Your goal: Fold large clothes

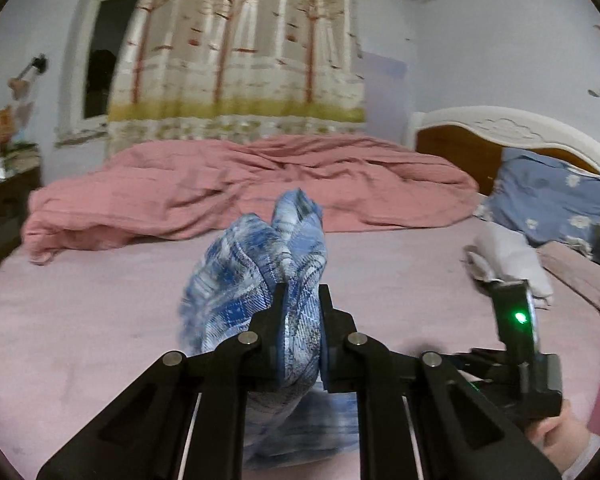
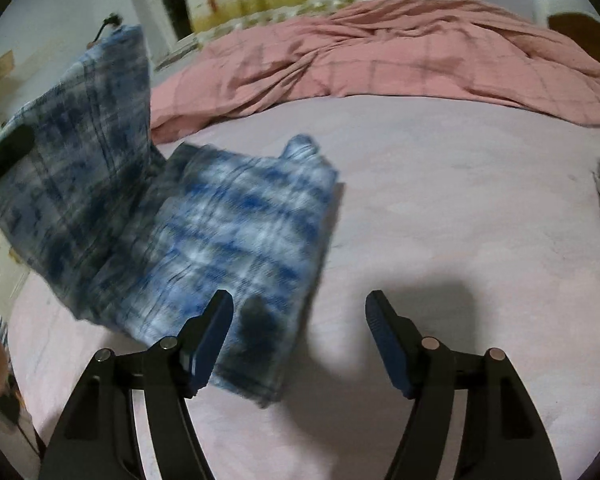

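Blue plaid garment: lower part lies flat on the pink bedsheet, one end lifted upright at left. Left gripper clamped on a bunched fold of it, held above the sheet. Right gripper jaws apart, nothing between them; left finger appears to overlap the cloth's near edge, contact unclear through blur. Rumpled pink duvet behind.

one plaid garment, two tongs, one duvet, one pillow
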{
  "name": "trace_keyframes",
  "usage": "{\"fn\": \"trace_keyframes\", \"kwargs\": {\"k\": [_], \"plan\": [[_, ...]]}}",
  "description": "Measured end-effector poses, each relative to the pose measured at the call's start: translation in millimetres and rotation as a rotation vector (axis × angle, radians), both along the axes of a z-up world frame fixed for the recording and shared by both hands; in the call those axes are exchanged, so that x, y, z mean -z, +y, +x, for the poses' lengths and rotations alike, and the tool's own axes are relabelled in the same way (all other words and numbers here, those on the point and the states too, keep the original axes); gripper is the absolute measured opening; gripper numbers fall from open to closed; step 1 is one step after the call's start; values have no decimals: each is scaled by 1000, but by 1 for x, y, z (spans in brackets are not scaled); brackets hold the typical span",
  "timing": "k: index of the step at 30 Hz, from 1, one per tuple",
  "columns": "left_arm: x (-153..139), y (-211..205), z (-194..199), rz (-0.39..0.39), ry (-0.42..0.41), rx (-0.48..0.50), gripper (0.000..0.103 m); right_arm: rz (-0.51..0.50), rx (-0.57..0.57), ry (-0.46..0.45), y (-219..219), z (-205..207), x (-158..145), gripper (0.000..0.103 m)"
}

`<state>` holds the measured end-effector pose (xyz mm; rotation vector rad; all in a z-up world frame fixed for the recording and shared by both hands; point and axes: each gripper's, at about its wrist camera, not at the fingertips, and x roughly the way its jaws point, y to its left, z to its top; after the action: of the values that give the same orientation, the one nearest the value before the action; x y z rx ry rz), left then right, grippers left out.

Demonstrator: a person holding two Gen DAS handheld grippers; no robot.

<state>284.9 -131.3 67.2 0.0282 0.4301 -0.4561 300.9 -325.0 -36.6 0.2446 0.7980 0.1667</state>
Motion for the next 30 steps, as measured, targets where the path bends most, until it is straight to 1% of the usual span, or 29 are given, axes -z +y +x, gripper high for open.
{"fn": "trace_keyframes", "kwargs": {"k": [3,5,7,9,11,13,15,16,17,18,19,21,22,24,26,28,30], "plan": [[15,-24,6,2,43,53,11,43,85,5,-28,0,-2,71],[31,-35,9,-9,90,88,11,40,151,-7,-43,-2,-5,71],[49,-45,16,-3,144,121,11,48,230,-27,-63,-4,-8,71],[68,-51,21,9,195,157,12,82,252,-30,-75,-3,-10,71],[87,-50,25,22,232,164,14,144,251,-32,-83,-3,-10,71],[97,-47,23,25,242,183,19,239,216,-26,-88,-2,-8,71],[96,-45,12,24,222,237,39,277,201,-25,-89,-2,-6,71],[94,-44,5,22,215,268,64,273,196,-29,-86,-1,-6,71],[89,-42,-5,18,206,302,82,255,187,-40,-81,-1,-8,71],[83,-36,-15,12,180,315,85,239,184,-47,-78,-1,-9,71],[76,-29,-23,12,154,308,86,204,181,-63,-71,-2,-12,71],[64,-14,-33,13,130,289,86,166,163,-85,-62,-5,-16,71],[58,-4,-35,9,115,264,86,137,144,-105,-52,-7,-20,71],[50,16,-36,5,74,186,87,105,116,-139,-38,-14,-27,71],[47,35,-28,-11,57,103,87,101,74,-163,-23,-18,-32,71],[50,58,-14,-53,85,12,87,115,23,-181,-7,-23,-36,71],[59,77,1,-94,137,-55,87,133,-44,-171,13,-24,-35,71]]}}
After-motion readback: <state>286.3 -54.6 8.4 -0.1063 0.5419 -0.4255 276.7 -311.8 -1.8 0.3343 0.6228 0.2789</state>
